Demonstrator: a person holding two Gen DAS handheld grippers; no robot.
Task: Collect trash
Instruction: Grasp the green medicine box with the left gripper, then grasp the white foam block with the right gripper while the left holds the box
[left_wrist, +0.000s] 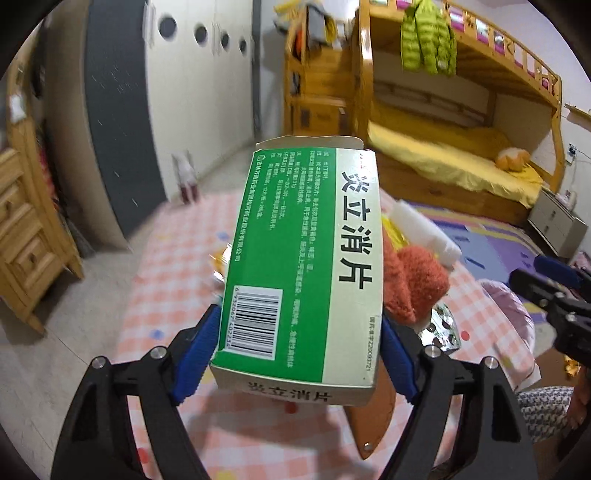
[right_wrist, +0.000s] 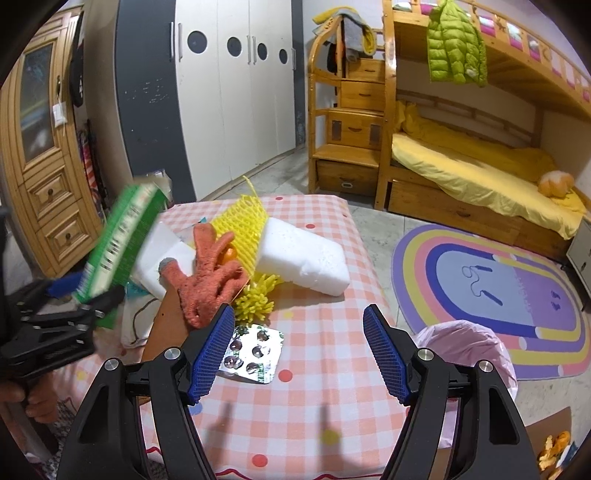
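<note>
Your left claw (left_wrist: 299, 350) is clamped on the green medicine box (left_wrist: 303, 266), held up above the checked table (right_wrist: 317, 398). Your right claw (right_wrist: 299, 354) hangs wide apart with nothing in it, over the foil blister pack (right_wrist: 255, 354). The pink-lined bin (right_wrist: 469, 343), probably standing on the floor, sits just beside the table's right edge.

Both wrist views face bunk bed (right_wrist: 480, 155) — share checkered table (right_wrist: 325, 258).
</note>
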